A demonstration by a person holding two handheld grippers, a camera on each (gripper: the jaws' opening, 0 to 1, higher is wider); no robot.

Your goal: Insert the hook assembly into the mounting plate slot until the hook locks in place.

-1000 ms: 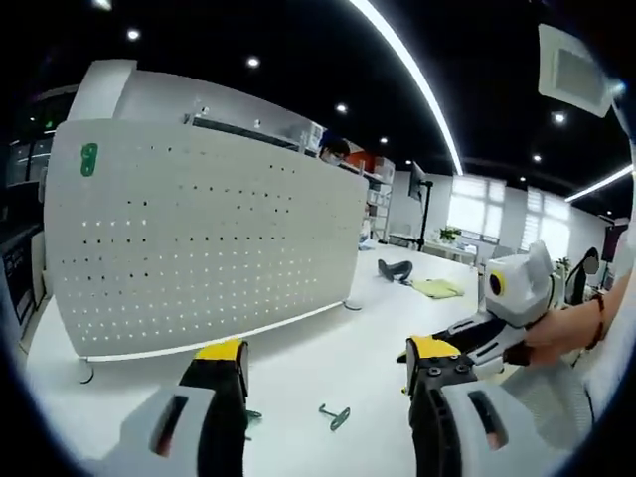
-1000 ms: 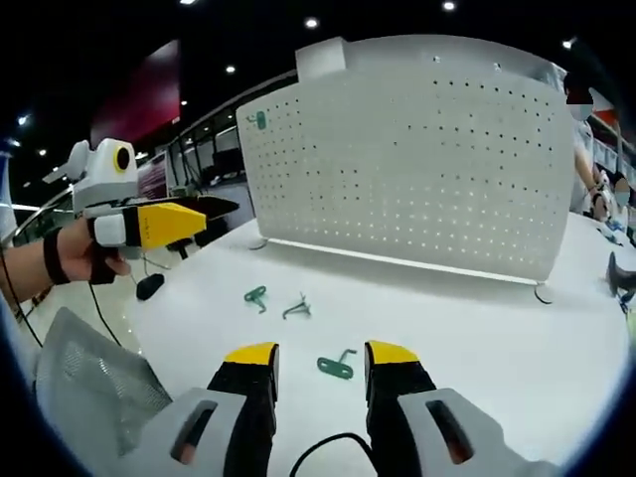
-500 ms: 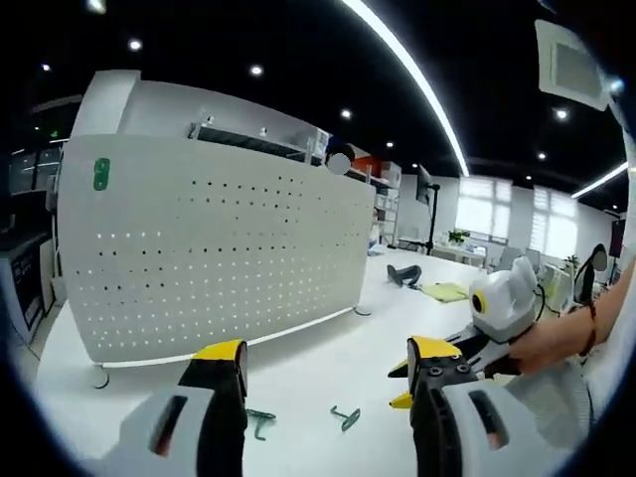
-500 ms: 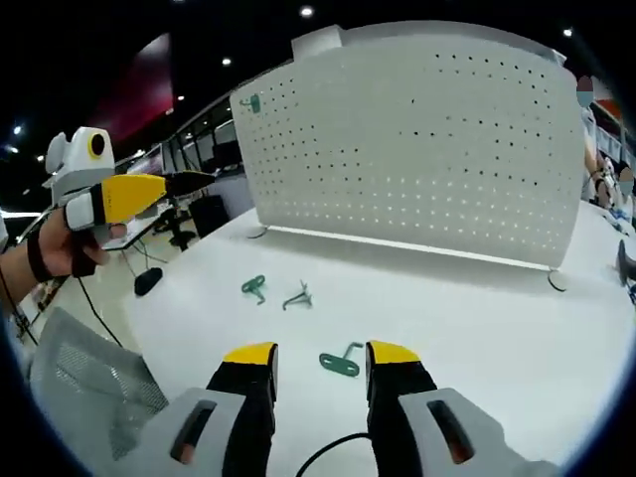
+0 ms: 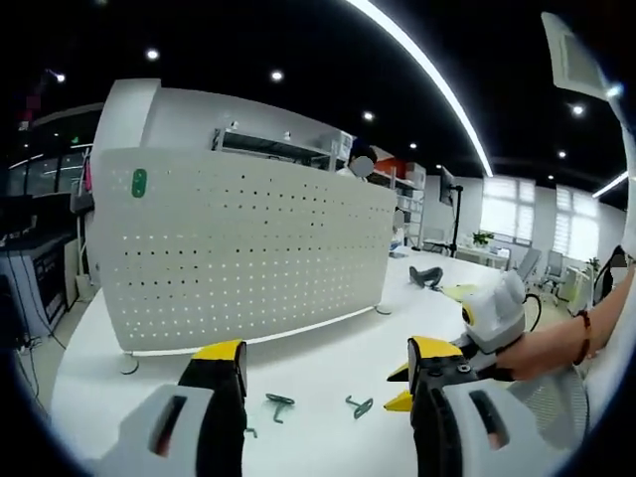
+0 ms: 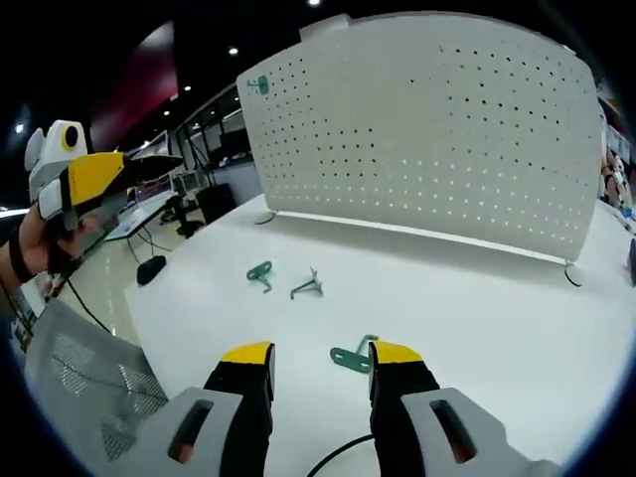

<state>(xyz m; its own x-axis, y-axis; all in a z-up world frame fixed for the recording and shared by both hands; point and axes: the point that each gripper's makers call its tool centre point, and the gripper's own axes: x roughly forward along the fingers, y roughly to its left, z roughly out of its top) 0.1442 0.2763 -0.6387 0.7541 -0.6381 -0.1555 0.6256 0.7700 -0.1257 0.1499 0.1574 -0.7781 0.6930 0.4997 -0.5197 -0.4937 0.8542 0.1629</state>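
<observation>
A white perforated mounting plate (image 5: 248, 258) (image 6: 427, 139) stands upright on the white table (image 6: 477, 318), with one green hook (image 5: 138, 182) (image 6: 260, 85) fixed near its top corner. Three green hooks lie loose on the table: one (image 6: 260, 273), a second (image 6: 308, 288), and a third (image 6: 350, 356) just ahead of my right gripper (image 6: 322, 356), close to its right jaw tip. That gripper is open and holds nothing. My left gripper (image 5: 326, 358) is open too, raised above the table, with two hooks (image 5: 278, 402) (image 5: 360, 405) below it. Each gripper also appears in the other's view, the right gripper (image 5: 477, 338) and the left gripper (image 6: 84, 174).
A grey mesh chair back (image 6: 79, 388) stands at the table's near-left edge. A black mouse-like object (image 6: 151, 268) lies beyond that edge. Far down the table are a dark object (image 5: 427, 276) and a yellow cloth (image 5: 459, 291). Office shelves stand behind the plate.
My right gripper has crept forward, so the nearest hook now lies beside its right jaw tip. The left gripper has drifted further to the left of the right gripper. Both stay open.
</observation>
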